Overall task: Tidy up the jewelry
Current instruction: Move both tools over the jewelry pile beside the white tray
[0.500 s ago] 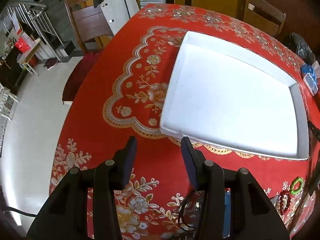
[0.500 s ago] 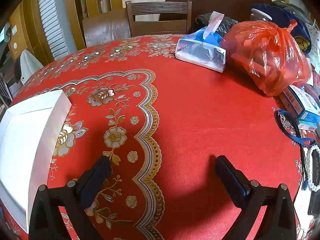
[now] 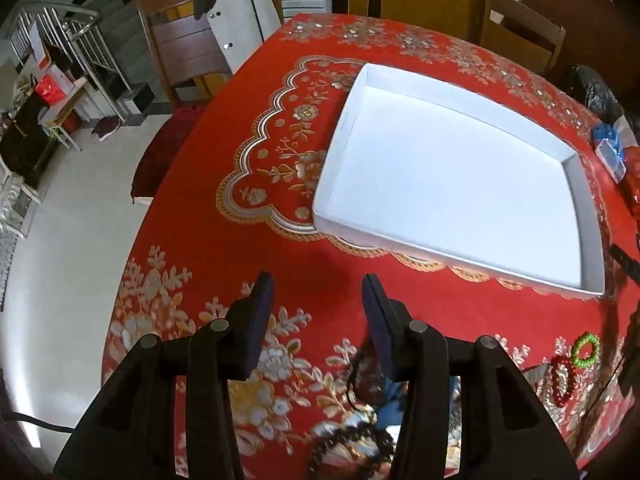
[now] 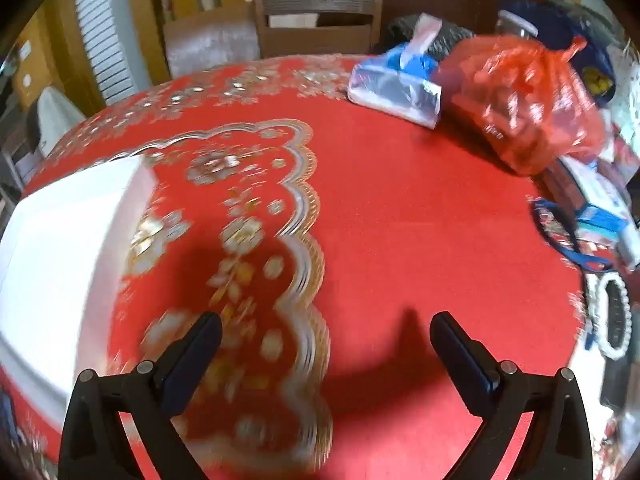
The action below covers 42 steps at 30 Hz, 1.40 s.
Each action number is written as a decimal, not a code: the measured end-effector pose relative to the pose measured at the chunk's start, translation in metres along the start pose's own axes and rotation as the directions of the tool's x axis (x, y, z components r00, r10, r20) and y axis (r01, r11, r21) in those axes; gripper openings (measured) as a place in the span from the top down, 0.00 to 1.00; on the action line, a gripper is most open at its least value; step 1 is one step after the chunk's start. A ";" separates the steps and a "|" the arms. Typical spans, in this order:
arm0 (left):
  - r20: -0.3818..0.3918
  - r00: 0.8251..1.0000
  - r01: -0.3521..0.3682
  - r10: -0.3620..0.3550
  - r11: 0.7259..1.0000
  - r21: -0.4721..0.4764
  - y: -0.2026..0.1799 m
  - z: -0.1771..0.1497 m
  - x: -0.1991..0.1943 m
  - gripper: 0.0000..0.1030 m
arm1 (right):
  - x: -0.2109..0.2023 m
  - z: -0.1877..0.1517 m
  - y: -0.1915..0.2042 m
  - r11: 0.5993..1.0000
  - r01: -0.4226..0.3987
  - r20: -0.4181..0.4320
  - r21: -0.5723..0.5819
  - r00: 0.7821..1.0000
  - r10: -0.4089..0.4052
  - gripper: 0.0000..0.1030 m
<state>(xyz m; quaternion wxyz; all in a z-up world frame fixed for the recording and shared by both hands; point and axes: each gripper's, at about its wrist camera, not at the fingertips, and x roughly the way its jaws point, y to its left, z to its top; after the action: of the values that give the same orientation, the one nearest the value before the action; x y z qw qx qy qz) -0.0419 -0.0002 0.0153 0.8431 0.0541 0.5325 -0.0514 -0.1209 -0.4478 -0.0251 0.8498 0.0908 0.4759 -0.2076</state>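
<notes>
A shallow white tray (image 3: 584, 216) lies empty on the red floral tablecloth (image 3: 224, 256); its corner also shows in the right wrist view (image 4: 136, 184). My left gripper (image 3: 318, 292) is open and empty, just in front of the tray's near edge. A green bead bracelet (image 3: 587, 350) and a red bead bracelet (image 3: 560, 380) lie at the lower right, and a black bead string (image 3: 348, 444) lies under the gripper. My right gripper (image 4: 326, 330) is open wide and empty over bare cloth. A white pearl bracelet (image 4: 614, 316) lies at the right edge.
An orange plastic bag (image 4: 524, 108), a clear packet with blue contents (image 4: 396, 88), boxes (image 4: 604, 216) and a blue strap (image 4: 560, 240) crowd the table's right side. Wooden chairs (image 3: 188, 44) stand around the table. The table edge drops to the floor on the left.
My left gripper has pulled back slightly from the tray. My right gripper is moving, with the view blurred and shifted a little toward the right; both stay open.
</notes>
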 end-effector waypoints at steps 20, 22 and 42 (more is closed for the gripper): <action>0.012 0.999 0.042 -0.042 0.999 0.012 -0.050 -0.070 -0.059 0.56 | -0.158 -0.096 0.146 0.949 -0.284 -0.002 -0.139 0.958 0.286 0.00; 0.016 0.999 0.046 -0.046 0.999 0.014 -0.049 -0.075 -0.066 0.56 | -0.167 -0.098 0.156 0.948 -0.275 -0.003 -0.158 0.961 0.278 0.00; 0.063 0.996 0.069 -0.066 0.996 -0.048 -0.022 -0.106 -0.111 0.57 | -0.215 -0.119 0.176 0.942 -0.252 0.040 -0.220 0.963 0.267 0.00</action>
<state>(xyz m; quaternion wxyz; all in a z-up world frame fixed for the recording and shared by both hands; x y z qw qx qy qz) -0.1873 -0.0034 0.0692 0.8580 0.0132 0.5090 -0.0682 -0.2345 -0.1903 0.0866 0.8905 0.0540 0.4495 -0.0447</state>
